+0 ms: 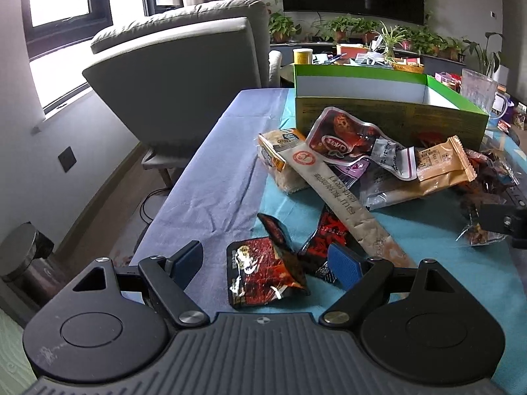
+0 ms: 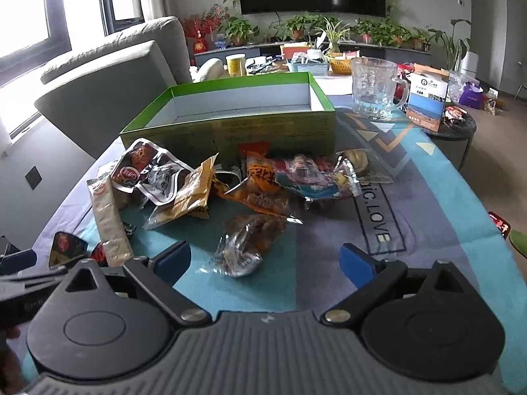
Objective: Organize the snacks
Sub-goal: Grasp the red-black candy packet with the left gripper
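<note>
Left gripper (image 1: 267, 265) spread wide around crumpled red-and-black foil snack packet (image 1: 263, 271) (not pinched). Right gripper (image 2: 265, 260) likewise apart, flanking clear crinkled wrapper of brown snacks (image 2: 245, 242); green open cardboard box (image 2: 230, 121) beyond.

1. Table (image 2: 444, 197) – covered by a teal and purple patterned cloth, filling mid-frame.
2. Green box (image 2: 230, 128), open, at upper centre.
3. Glass mug (image 2: 375, 89) to the box's right.
4. Snack packets (image 2: 263, 184) – heaped below the box; a red-black packet (image 1: 260, 273) lies lower centre.
</note>
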